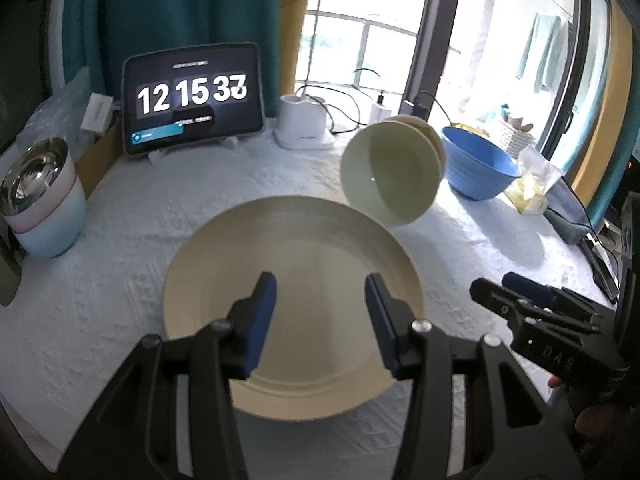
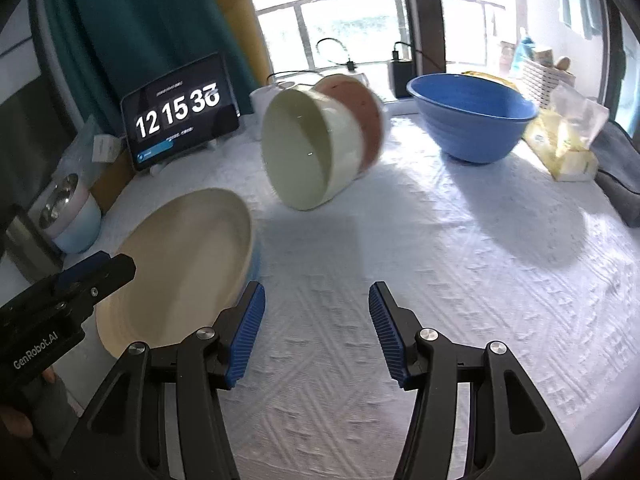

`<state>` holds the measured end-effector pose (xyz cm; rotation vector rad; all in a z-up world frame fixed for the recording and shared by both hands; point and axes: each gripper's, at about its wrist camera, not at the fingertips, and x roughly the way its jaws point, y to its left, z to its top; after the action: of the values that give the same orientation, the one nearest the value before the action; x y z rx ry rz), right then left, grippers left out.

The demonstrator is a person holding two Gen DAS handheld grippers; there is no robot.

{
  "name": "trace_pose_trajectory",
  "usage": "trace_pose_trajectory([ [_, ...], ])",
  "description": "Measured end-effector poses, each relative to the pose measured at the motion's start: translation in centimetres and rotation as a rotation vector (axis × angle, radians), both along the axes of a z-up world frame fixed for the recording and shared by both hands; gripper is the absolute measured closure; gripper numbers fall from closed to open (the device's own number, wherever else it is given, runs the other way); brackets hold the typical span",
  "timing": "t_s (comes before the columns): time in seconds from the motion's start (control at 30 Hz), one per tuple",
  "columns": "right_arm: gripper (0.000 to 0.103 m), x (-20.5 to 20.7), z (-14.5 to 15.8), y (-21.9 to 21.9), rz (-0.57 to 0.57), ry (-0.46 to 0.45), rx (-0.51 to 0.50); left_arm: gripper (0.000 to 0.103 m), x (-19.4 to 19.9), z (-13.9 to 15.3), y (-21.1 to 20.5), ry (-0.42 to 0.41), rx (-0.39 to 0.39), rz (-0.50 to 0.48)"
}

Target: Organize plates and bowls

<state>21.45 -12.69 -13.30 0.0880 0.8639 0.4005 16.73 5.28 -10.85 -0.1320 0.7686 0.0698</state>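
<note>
Hovering empty, both claws gape: left claw [image 1: 320,316] over the hard, slippery plate [image 1: 292,304]; grab its rim.

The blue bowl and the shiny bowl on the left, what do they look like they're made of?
Blue bowl: probably matte plastic or melamine; even color, faint ridges, no sharp glints. Shiny bowl: polished steel inside, mirror-like reflections, nested in pastel pink and light blue shells that look like plastic.
</note>
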Motion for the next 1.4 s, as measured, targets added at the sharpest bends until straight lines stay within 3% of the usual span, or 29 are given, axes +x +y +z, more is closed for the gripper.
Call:
trace_pose_trajectory([
  [0.8, 0.046, 0.6, 1.6, -8.2, -0.094, -0.055, 0.065, 0.055, 2.3, 1.8, -7.8, -0.020, 0.057, -0.092],
  [1.4, 0.046, 3.2, 2.9, -12.3, -0.144, -0.108, 0.070, 0.055, 6.4, 3.3, -11.6, -0.075, 0.110, -0.143],
])
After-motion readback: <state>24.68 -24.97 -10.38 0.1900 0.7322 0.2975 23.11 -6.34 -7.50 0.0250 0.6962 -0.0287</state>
